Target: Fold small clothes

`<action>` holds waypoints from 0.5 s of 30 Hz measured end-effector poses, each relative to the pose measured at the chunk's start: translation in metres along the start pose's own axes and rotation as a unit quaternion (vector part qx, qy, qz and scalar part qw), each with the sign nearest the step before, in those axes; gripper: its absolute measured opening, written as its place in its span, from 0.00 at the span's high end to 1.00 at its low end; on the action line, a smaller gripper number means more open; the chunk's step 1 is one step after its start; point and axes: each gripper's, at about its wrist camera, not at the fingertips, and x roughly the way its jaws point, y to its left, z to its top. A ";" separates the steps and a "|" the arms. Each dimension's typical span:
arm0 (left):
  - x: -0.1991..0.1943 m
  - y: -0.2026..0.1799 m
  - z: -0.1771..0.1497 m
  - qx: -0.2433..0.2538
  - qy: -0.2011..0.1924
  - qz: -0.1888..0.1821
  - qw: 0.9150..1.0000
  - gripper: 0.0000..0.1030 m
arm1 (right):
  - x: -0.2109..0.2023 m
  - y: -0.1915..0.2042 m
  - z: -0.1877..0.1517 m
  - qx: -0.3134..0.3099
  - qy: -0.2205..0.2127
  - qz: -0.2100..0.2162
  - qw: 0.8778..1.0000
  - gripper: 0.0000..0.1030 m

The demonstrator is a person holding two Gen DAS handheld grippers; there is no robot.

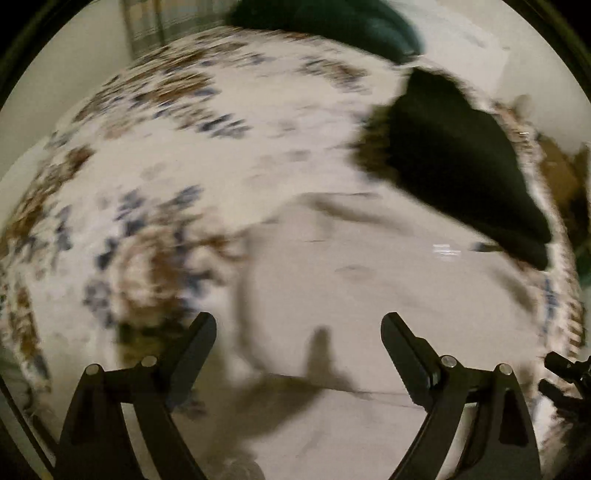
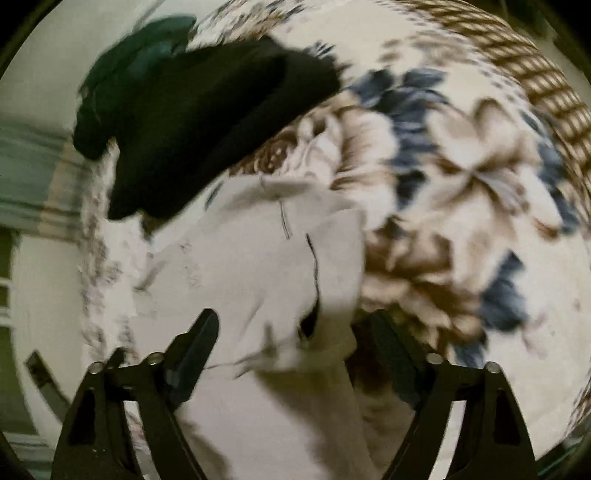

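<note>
Both views strongly blurred, so only the big shapes can be read.

Left gripper (image 1: pixel 299 325): fingers wide apart, nothing between them, hovering above the pale garment (image 1: pixel 369 295), which lies mostly flat on the floral cloth (image 1: pixel 155 147). Not clear whether this cloth covers a table or a bed. Seen also a thin dark line across the pale fabric near the bottom of the view, probably a seam or an edge. Beyond the pale garment, on the right, a black garment (image 1: pixel 461 166), seemingly already folded; further back a dark green garment (image 1: pixel 332 22), also in a compact shape.

Right gripper (image 2: pixel 295 325): fingers also wide apart, placed on both sides of a raised, wrinkled part of the pale garment (image 2: pixel 251 258). Fabric rises between the fingers, but no pinching visible; cannot tell whether a pad touches it. Behind, the black garment (image 2: pixel 192 122) just beside the upper edge of the pale one, with the dark green garment (image 2: pixel 147 37) partly under or behind it. To the right, the floral cloth (image 2: pixel 461 166) with a brown striped border.

Step in hand, as a judgement: two pieces seem finished, and the pale one is being arranged or approached for its fold, not yet gripped.

Next move probably calls for: closing the right fingers on the raised edge, bringing the left fingers down to another edge or corner, then lifting together and laying one half over the other, without pulling the floral cloth underneath.
</note>
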 end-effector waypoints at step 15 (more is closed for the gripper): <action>0.030 0.026 0.013 -0.016 0.007 0.028 0.999 0.11 | 0.012 0.017 0.003 -0.062 -0.026 -0.120 0.991 0.92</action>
